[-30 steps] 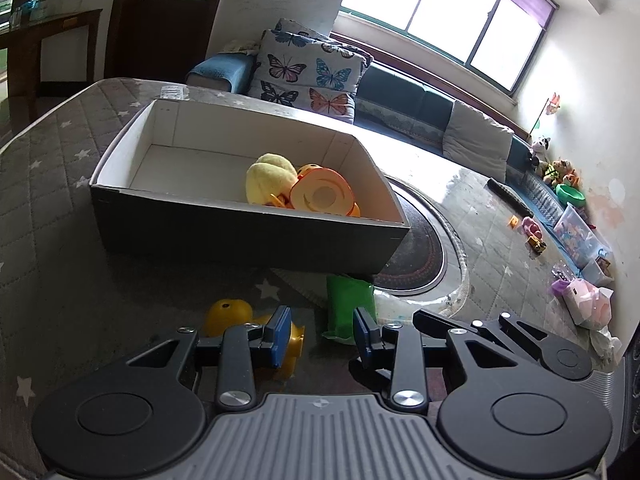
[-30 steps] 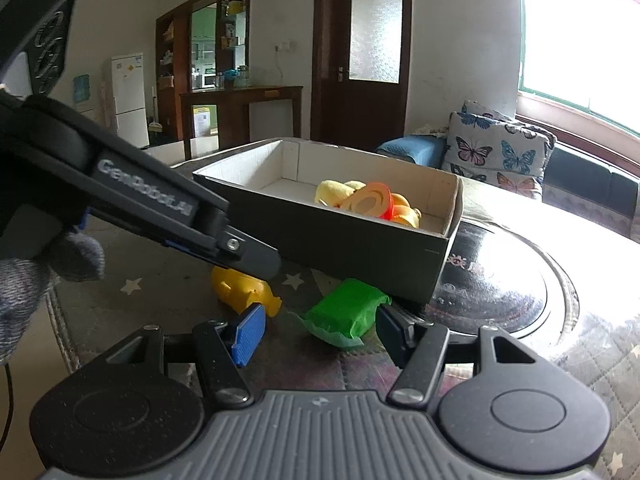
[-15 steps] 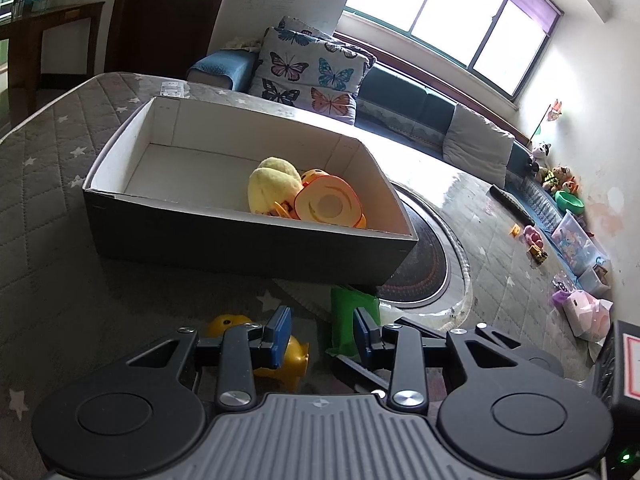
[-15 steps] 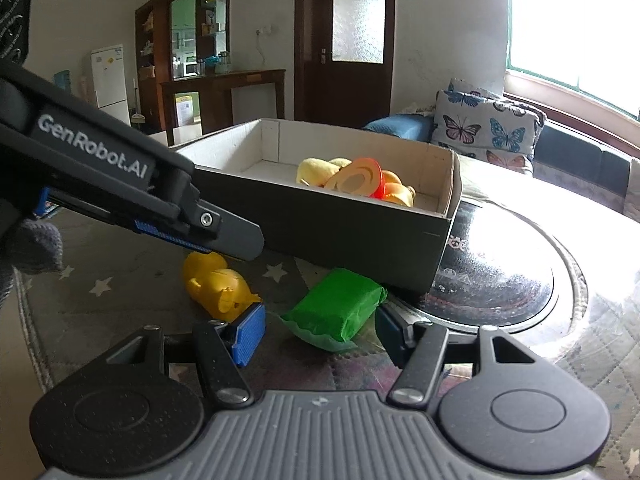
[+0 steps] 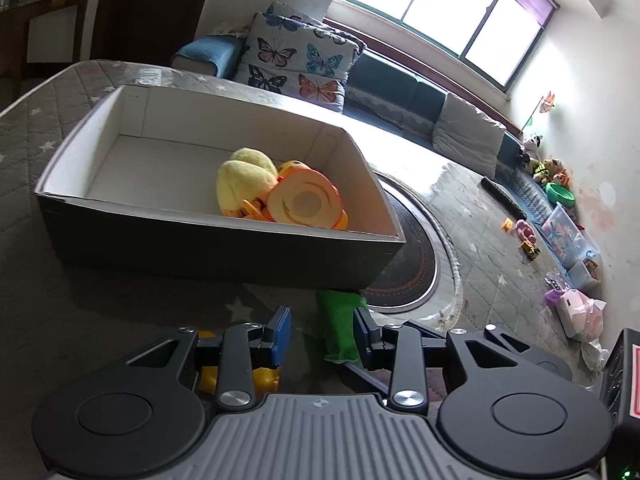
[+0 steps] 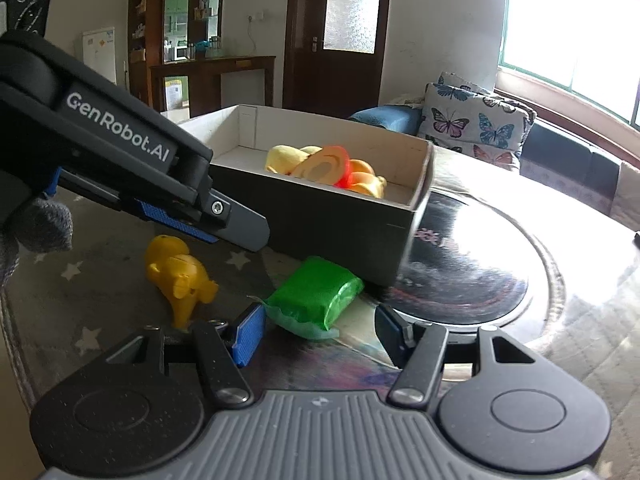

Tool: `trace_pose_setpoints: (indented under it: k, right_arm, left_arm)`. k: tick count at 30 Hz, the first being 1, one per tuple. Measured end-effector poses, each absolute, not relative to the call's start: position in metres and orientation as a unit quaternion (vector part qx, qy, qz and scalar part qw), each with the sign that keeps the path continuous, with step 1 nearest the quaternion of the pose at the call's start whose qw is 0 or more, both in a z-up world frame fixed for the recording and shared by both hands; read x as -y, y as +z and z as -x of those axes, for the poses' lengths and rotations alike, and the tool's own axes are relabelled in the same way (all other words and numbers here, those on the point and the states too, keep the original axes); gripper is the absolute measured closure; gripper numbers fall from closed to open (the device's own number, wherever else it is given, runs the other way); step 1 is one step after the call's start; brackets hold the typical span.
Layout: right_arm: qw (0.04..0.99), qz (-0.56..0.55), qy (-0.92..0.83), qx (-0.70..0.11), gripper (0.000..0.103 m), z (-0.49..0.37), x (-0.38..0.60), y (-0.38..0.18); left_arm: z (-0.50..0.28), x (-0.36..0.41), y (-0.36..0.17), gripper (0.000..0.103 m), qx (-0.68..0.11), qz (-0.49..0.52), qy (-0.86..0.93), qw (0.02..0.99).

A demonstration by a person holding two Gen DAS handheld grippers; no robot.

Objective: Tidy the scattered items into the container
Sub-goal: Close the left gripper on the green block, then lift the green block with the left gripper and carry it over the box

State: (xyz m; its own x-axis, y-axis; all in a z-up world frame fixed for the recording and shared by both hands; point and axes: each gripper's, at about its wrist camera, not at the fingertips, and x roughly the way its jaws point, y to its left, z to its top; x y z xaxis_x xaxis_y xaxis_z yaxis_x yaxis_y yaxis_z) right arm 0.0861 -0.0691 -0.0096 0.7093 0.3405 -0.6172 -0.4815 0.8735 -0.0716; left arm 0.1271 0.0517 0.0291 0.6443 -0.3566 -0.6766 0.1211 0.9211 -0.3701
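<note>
Quilted table (image 6: pixel 580 360) under box (image 6: pixel 340 216), yellow toy (image 6: pixel 180 276), green packet (image 6: pixel 316 296).

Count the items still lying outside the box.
2: a yellow toy under the left tongs, and a green pack by the box corner. Others may be hidden.

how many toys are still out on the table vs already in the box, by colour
Yellow, on the table: 1, the yellow toy
Green, on the table: 1, the green packet
Pale yellow, in the box: 2 plush pieces
Orange, in the box: at least 1 orange disc toy; more orange bits behind it cannot be counted
Total: 5 countable
</note>
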Motion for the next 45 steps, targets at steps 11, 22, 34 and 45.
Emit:
trace_pose_setpoints:
  k: [11, 22, 34, 45]
  right_arm:
    - [0.917, 0.099, 0.240, -0.304, 0.041, -0.080, 0.082, 0.005]
    - [0.909, 0.109, 0.249, -0.316, 0.043, -0.103, 0.063, -0.006]
    - [0.905, 0.106, 0.258, -0.323, 0.055, -0.109, 0.067, -0.012]
    - [0.905, 0.102, 0.260, -0.321, 0.066, -0.109, 0.070, -0.006]
  left_arm:
    - [-0.147, -0.043, 0.021, 0.066, -0.420, 0.165, -0.124, 0.884]
    - [-0.159, -0.040, 0.018, 0.066, -0.426, 0.190, -0.124, 0.876]
    - [-0.173, -0.032, 0.005, 0.066, -0.443, 0.191, -0.123, 0.868]
    - [-0.168, -0.035, 0.004, 0.068, -0.447, 0.198, -0.118, 0.865]
